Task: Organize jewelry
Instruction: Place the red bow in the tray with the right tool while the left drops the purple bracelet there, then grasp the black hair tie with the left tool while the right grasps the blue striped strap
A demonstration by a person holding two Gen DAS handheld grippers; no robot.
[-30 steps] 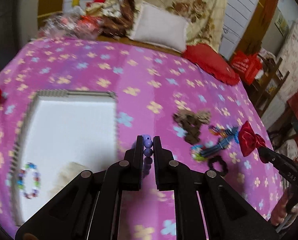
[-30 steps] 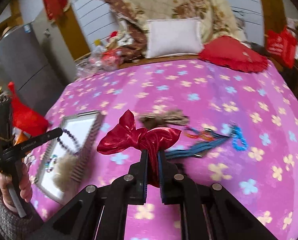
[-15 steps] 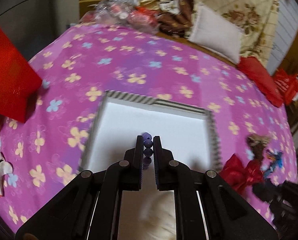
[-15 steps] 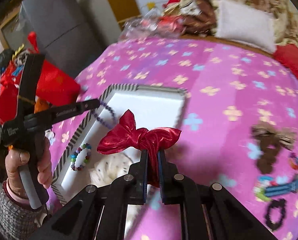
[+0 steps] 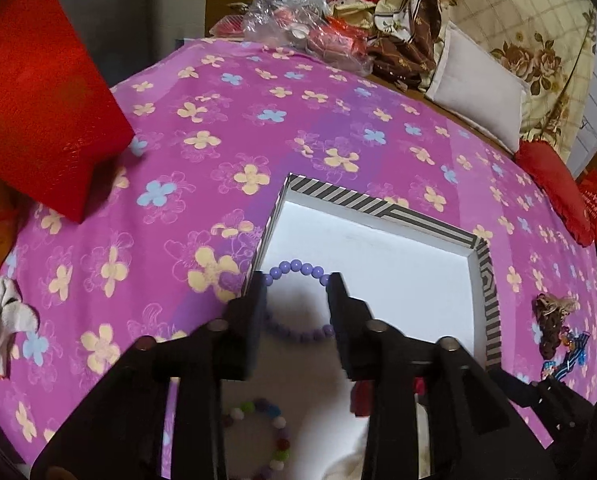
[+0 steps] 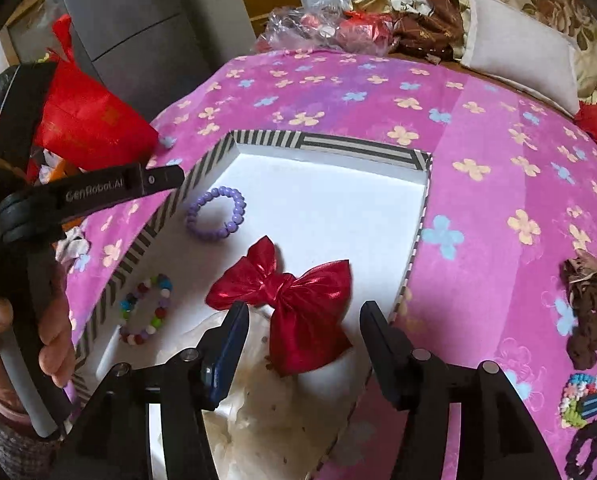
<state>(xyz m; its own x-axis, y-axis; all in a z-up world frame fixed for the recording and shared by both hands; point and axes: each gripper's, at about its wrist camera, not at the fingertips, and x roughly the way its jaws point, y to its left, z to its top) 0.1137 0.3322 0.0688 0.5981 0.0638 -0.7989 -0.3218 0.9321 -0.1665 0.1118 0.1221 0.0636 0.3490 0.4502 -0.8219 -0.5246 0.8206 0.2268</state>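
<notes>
Your left gripper [image 5: 297, 282], jaws opening, frees the lilac beaded bracelet [image 6: 217, 213] by the left wall of the striped white-floored box [image 6: 326, 145]; light, rolls. Your right gripper [image 6: 303, 322], jaws opening too, drops the soft shiny red bow [image 6: 286, 296] mid-box, probably resting loose; pinch its knot. Room remains toward the far wall

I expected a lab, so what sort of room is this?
Most likely a home bedroom: a bed under a pink flowered sheet, a white pillow and a floral quilt heaped beyond it.
</notes>
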